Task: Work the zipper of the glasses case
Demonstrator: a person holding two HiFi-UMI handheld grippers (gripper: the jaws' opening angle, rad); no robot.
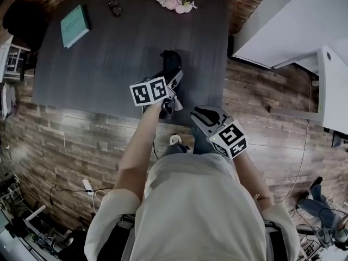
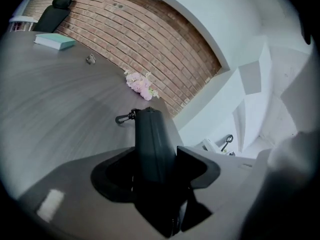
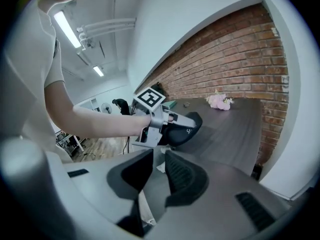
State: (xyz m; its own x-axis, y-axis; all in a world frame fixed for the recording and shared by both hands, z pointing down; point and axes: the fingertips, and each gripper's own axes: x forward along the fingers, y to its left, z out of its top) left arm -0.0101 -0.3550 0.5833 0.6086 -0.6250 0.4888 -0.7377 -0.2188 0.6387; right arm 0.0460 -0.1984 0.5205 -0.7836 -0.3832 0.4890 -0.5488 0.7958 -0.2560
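My left gripper (image 2: 155, 156) pinches the glasses case (image 2: 149, 129); my barely spread, empty right gripper (image 3: 159, 159), at its four o'clock, should seek the zipper.

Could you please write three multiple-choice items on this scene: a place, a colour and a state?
1. Where do the pink flowers lie? A. at the table's far edge B. on the floor C. on a shelf
2. What colour is the book? A. red B. teal C. yellow
3. What is between the left hand-held gripper's jaws? A. nothing B. a pen C. the black glasses case
Answers: 1 A, the head view shows them there; 2 B, its cover is teal; 3 C, the pads press on it in the left gripper view.
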